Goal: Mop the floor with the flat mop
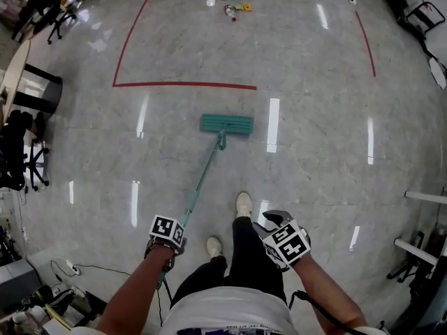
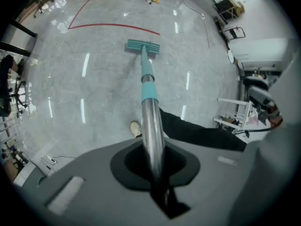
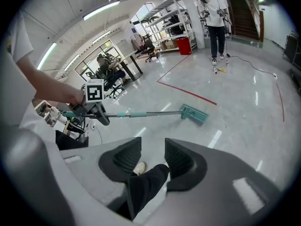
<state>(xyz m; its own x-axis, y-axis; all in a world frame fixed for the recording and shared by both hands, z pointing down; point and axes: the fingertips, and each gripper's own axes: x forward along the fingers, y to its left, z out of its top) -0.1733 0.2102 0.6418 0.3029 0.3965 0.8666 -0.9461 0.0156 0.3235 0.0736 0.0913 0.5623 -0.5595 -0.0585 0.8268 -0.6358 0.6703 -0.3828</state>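
Close at our waist, the left gripper (image 2: 153, 166) has its jaws clamped round the silver handle (image 2: 151, 126) of the flat mop (image 1: 209, 160), which runs straight out between them. The right gripper (image 3: 151, 149) is level with it on the other side and well clear of the handle. Its jaws are apart with nothing between them; only our dark trouser leg (image 3: 146, 182) shows beyond. Both our pale shoes (image 1: 243, 204) stand just right of the handle. Farther out the handle turns teal and slopes down to the teal mop head (image 1: 227, 123), which lies flat on the glossy grey floor (image 1: 314, 131). The head is near a red tape line (image 1: 185, 85) but apart from it. Office chairs (image 1: 17, 152) stand off to the left. Beyond the line, another person (image 3: 215, 18) stands with small items (image 1: 234, 10) on the floor by their feet.
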